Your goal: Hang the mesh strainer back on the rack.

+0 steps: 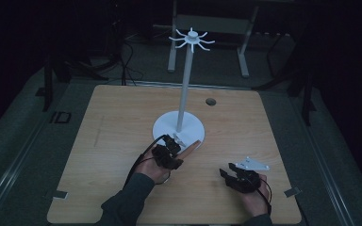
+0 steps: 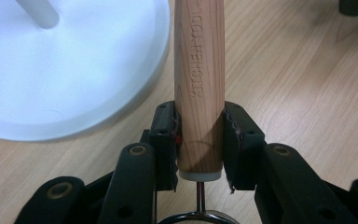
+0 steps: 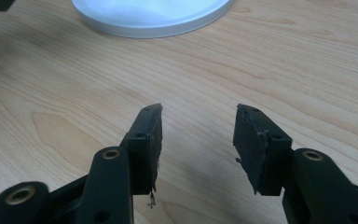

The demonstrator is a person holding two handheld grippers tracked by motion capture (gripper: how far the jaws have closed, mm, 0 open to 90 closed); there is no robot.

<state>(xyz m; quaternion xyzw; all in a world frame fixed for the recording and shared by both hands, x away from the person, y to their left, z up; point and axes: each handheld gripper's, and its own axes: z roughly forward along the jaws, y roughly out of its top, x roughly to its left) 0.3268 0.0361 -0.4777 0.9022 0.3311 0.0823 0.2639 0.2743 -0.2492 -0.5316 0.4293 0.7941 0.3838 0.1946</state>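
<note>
A light wood-grain desk (image 1: pixel 122 122) stands on grey flooring in a dim room; a white stand (image 1: pixel 179 126) with a round base and hooked crown rises near its centre. The left tongs (image 2: pixel 199 140) are clamped on a pale wooden handle (image 2: pixel 199 70) stamped "KITCHENTOOL", at 6 o'clock of the base, with a metal ring at its near end. The right tongs (image 3: pixel 198 140) gape wide, empty, at 4 o'clock.

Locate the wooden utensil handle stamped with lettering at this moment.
The wooden utensil handle sits clamped in the left gripper, beside the white round stand base; in the high view it is left of centre, at the base's front edge.
</note>
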